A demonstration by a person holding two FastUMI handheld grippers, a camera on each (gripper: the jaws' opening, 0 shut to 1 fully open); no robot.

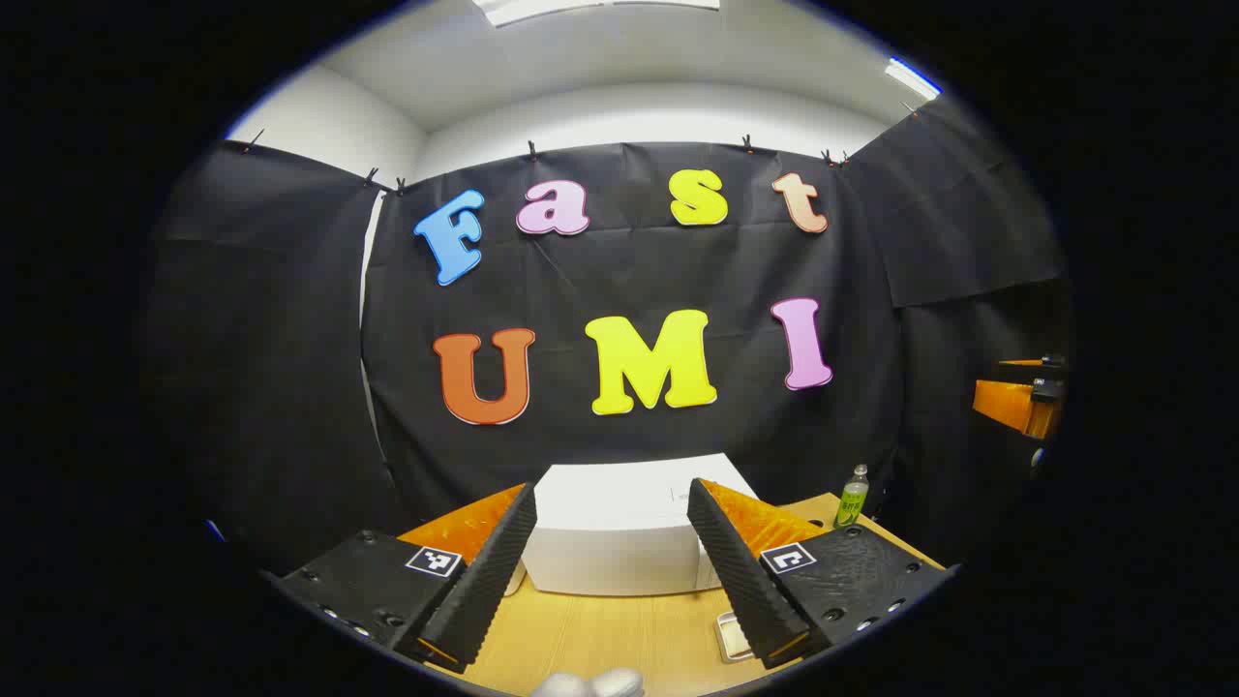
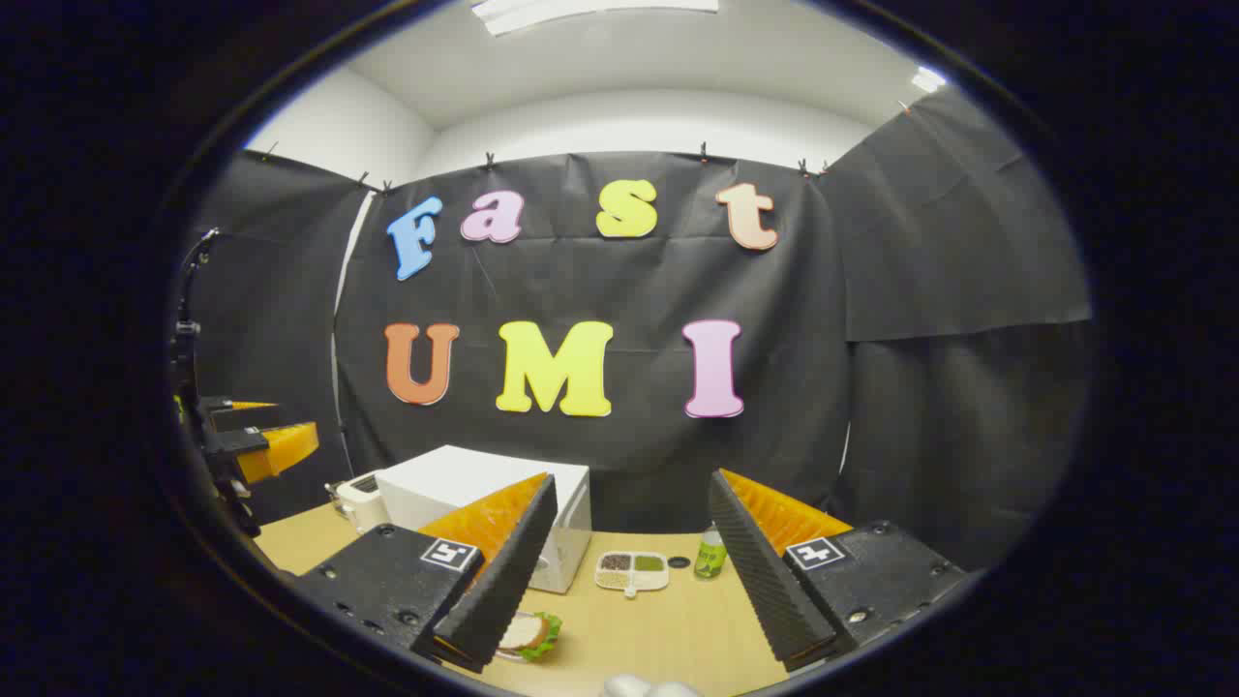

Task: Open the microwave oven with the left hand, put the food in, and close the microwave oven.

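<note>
My left gripper [image 1: 610,571] and right gripper [image 2: 624,571] both hang released above the desk [image 2: 668,629], facing the closed microwave [image 1: 619,532]; a sandwich [image 2: 530,634] lies near.

microwave oven [image 1: 619,528] lower corners tucked behind the left gripper's fingers [image 1: 484,571], small tray [image 1: 733,636] half hidden by a finger, sandwich [image 2: 530,634] partly covered by the right gripper's finger [image 2: 498,581], toaster [image 2: 360,500] mostly behind the microwave, bottle [image 1: 853,497] label too tiny to make out
</note>
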